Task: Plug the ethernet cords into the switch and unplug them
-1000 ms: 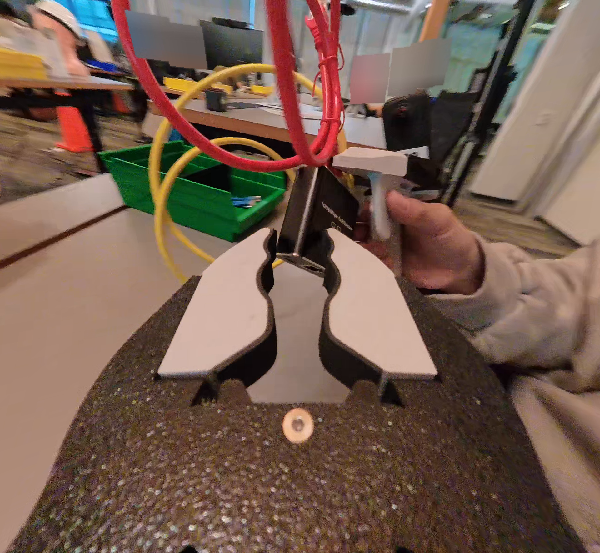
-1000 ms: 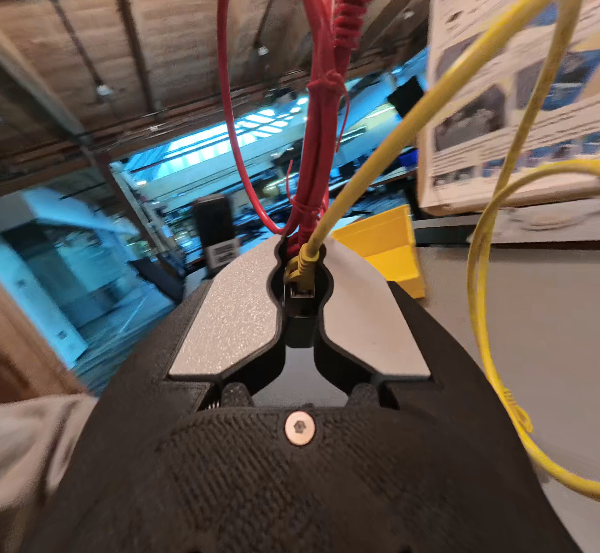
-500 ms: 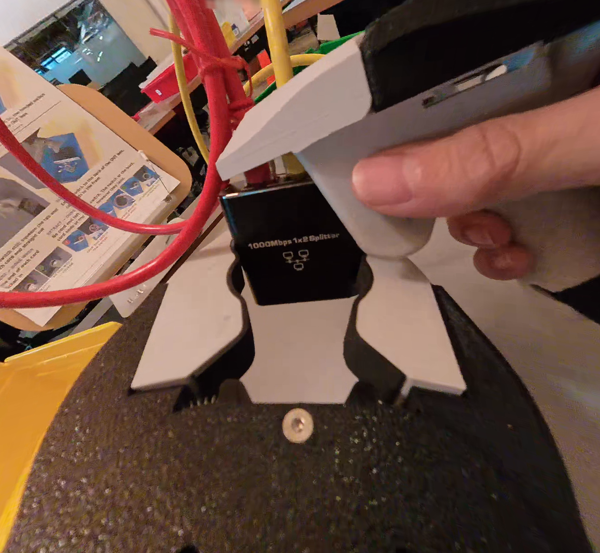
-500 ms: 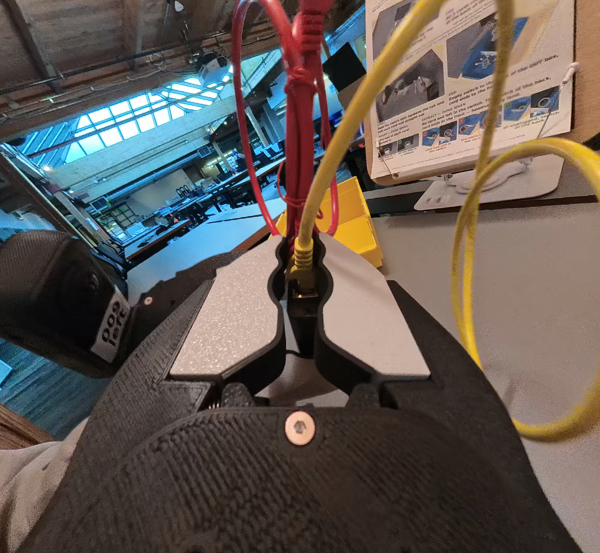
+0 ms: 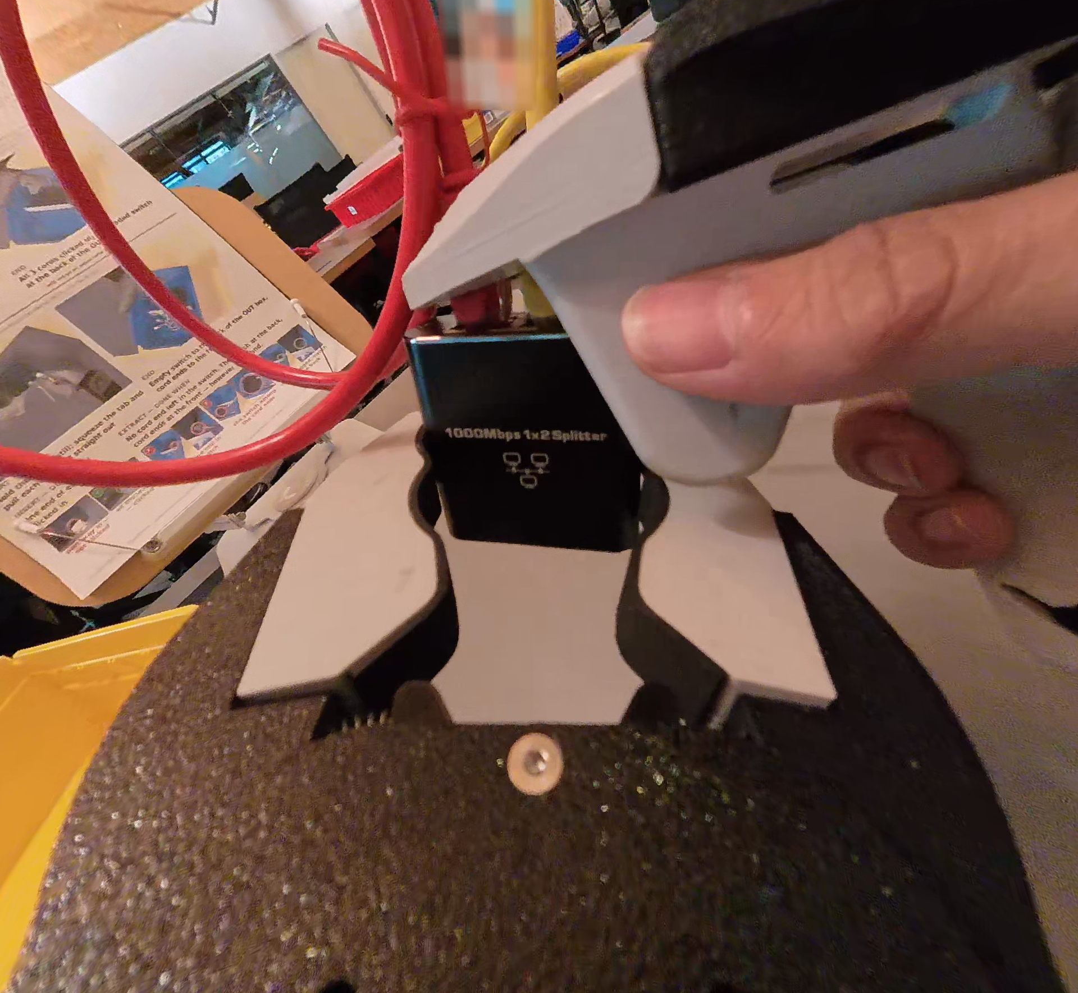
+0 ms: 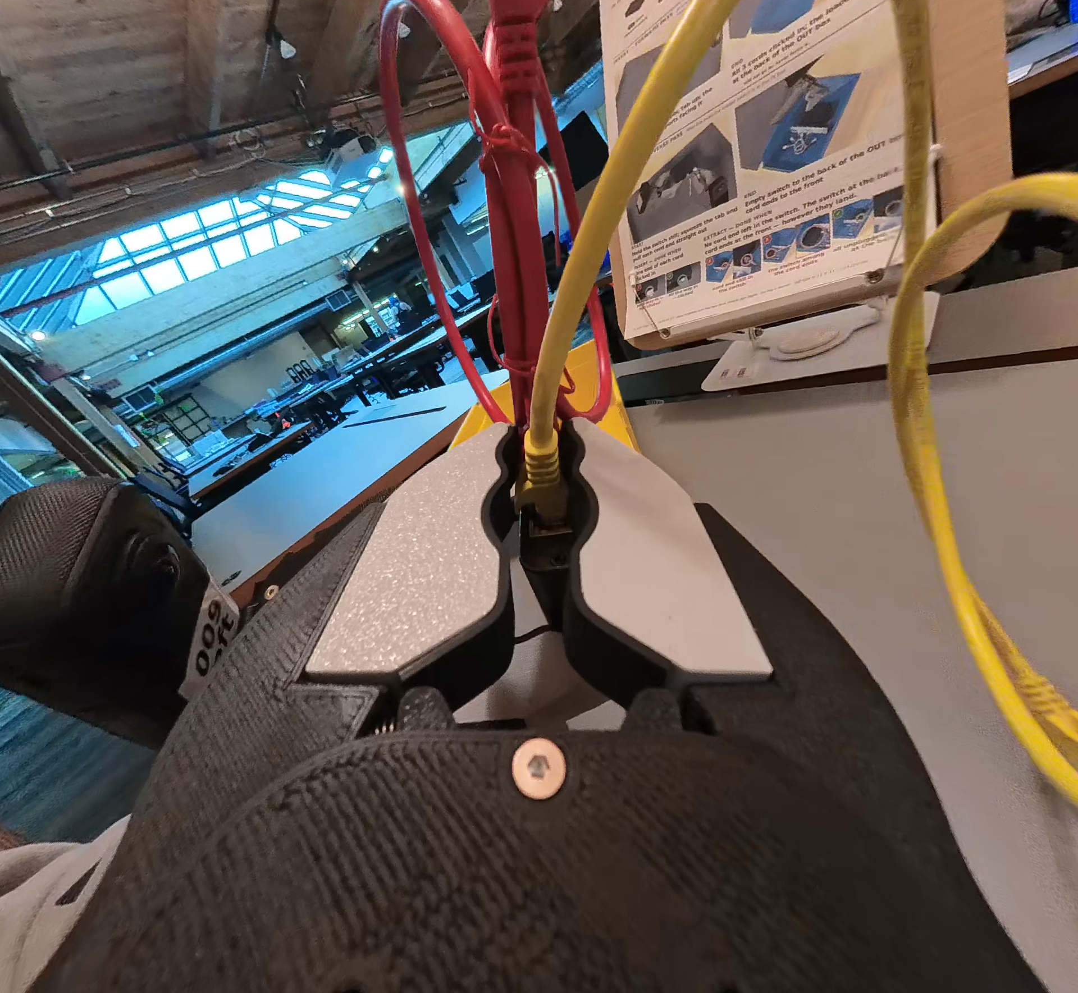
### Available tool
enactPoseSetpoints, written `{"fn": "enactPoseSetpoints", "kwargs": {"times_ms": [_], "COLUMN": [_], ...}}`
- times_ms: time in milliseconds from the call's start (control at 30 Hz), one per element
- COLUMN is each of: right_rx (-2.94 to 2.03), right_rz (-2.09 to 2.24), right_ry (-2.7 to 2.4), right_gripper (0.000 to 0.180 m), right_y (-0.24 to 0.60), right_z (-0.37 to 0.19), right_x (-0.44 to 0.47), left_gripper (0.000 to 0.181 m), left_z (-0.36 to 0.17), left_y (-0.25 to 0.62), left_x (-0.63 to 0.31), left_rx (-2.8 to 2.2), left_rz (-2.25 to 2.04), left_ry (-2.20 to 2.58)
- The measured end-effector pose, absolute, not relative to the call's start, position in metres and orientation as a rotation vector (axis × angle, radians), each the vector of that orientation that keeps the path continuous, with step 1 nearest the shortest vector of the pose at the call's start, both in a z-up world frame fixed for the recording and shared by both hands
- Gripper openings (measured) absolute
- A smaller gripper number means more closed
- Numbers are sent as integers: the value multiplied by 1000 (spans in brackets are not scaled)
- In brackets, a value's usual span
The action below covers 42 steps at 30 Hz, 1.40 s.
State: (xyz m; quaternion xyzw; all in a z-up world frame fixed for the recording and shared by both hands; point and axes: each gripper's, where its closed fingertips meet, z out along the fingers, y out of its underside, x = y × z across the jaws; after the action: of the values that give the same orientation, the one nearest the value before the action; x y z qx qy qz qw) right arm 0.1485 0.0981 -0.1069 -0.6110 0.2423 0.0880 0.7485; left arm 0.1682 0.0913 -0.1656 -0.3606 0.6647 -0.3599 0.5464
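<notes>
Pale grey, matt, flat worktop (image 6: 816,498), seen beyond the tongs in both wrist views. On it, at its far edge: a white stand base (image 6: 816,344) carrying a tilted wooden board with a printed instruction sheet (image 6: 758,148) clipped to it. A yellow plastic bin (image 5: 64,720) sits at the left; whether it rests on the worktop cannot be told. A dark seam (image 6: 875,376) crosses the worktop's back.

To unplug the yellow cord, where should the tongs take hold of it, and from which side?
Probably at the ribbed boot of the yellow cord just above the black switch, not the springy loop. Come in across the plug and pull straight out along the port. The right tongs already pinch there; the left tongs straddle the switch body.
</notes>
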Motion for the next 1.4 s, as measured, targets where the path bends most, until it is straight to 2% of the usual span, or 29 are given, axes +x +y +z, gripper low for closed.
{"fn": "enactPoseSetpoints", "kwargs": {"times_ms": [233, 400, 533, 633, 667, 700, 733, 800, 833, 1100, 1300, 1400], "right_rx": [-1415, -1437, -1382, -1407, -1397, -1376, -1368, -1339, -1313, -1366, -1408, -1411], "right_rz": [158, 0, -7, 49, 53, 64, 81, 200, 244, 190, 279, 178], "right_ry": [493, 538, 565, 588, 602, 625, 645, 591, 597, 497, 492, 505], "right_gripper": [16, 42, 28, 28, 30, 43, 47, 15, 12, 10, 10, 9], "right_y": [100, 96, 95, 105, 105, 105, 106, 112, 113, 122, 132, 130], "right_z": [-111, -110, -111, -124, -127, -129, -134, -133, -132, -125, -128, -127], "right_x": [164, 190, 201, 210, 216, 222, 229, 226, 226, 207, 188, 189], "left_gripper": [64, 63, 63, 63, 63, 63, 63, 63, 63, 64, 85, 82], "left_z": [-173, -168, -164, -168, -170, -175, -177, -181, -182, -184, -194, -193], "left_y": [94, 106, 119, 122, 123, 121, 120, 117, 117, 118, 119, 117], "left_x": [187, 211, 225, 229, 229, 230, 231, 231, 231, 225, 223, 222], "left_rx": [-848, -939, -939, -925, -926, -922, -903, -864, -868, -874, -905, -922], "left_rz": [-899, -1006, -1040, -1063, -1074, -1077, -1055, -1007, -1017, -1114, -1093, -1098], "left_ry": [1612, 1527, 1452, 1404, 1394, 1407, 1425, 1459, 1459, 1503, 1560, 1554]}}
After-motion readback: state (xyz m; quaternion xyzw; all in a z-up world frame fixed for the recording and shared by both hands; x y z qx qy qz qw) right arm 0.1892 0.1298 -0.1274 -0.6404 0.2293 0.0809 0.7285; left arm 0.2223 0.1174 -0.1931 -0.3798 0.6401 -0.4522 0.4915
